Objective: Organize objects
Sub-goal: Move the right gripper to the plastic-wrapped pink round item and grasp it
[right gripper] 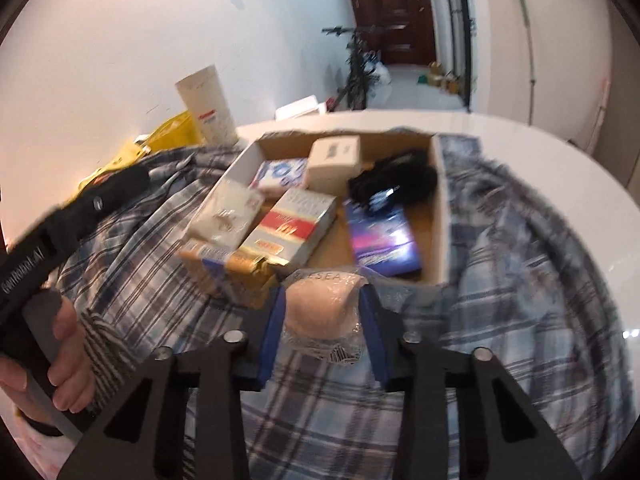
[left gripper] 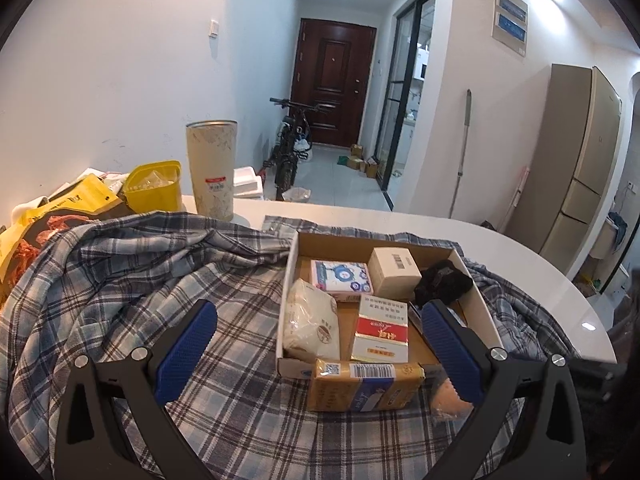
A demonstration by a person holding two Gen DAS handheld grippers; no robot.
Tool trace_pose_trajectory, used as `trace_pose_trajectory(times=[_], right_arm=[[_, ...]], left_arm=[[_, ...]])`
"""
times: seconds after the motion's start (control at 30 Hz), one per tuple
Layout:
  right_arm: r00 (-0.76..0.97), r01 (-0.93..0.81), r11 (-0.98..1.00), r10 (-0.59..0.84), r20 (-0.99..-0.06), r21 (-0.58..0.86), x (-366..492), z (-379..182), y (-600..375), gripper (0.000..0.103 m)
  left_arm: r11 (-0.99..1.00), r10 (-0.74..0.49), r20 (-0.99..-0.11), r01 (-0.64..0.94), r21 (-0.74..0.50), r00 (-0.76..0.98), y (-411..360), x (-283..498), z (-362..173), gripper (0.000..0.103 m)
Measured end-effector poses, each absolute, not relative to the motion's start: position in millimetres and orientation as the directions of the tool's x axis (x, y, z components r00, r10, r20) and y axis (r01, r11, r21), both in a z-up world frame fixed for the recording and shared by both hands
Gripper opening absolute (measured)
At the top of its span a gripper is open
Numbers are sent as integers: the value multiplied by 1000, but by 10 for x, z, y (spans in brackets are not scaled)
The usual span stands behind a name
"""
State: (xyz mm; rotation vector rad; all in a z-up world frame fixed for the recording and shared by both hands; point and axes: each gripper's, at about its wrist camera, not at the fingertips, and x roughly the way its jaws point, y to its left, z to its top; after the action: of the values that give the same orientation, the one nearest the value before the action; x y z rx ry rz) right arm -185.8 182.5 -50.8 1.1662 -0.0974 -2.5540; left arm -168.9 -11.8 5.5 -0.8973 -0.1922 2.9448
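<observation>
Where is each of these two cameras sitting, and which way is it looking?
Left wrist: rides the left gripper, looking forward and down at the cardboard box; only its open fingers show.
Right wrist: rides the right gripper, shut on a wrapped bun before the box; a hand holding the other gripper shows.
Shared: box, plaid shirt, tall canister.

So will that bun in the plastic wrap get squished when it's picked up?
Probably a bit. The bun looks soft and rounded, and the right gripper is already shut on it, so it may dent. Its clear wrap looks loose and crinkly, so it could slip some. It seems light, since the blue fingers hold it by the sides alone.
</observation>
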Motion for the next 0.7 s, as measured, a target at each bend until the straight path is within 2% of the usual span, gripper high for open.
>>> trace_pose_trajectory(times=[0.13,0.2,0.27,0.3,0.33,0.37,0.4,0.7], right_arm=[[-676,236,-959,-276,-683,155,-1852,-342,1986,19],[-670,248,-960,-269,-692,133,-1864,-321,2000,19],[-661,253,-955,-289,-693,157,-1845,-340,2025,24],[-651,257,-952,-299,-697,168,-1836,-362,2028,35],[-638,265,-948,-311,-704,178,-1828,-396,2019,66],[-632,274,-943,-324,-705,188,-1812,-425,2007,80],[-634,275,-943,-325,-701,188,-1783,-449,1994,85],[-520,345,-920,-352,-779,185,-1558,-746,1729,85]], left_arm=[[-987,134,-601,-52,-153,-788,-71,-1764,-35,103],[-986,146,-633,-59,-156,-760,-45,-1811,-100,103],[-986,148,-650,-58,-158,-745,-30,-1836,-140,103],[-986,147,-652,-57,-158,-744,-25,-1842,-150,103],[-986,146,-652,-55,-158,-744,-27,-1842,-152,103],[-986,143,-649,-52,-157,-747,-31,-1842,-149,103],[-986,141,-647,-50,-158,-749,-38,-1840,-144,103],[-984,151,-633,-55,-169,-759,-81,-1807,-91,103]])
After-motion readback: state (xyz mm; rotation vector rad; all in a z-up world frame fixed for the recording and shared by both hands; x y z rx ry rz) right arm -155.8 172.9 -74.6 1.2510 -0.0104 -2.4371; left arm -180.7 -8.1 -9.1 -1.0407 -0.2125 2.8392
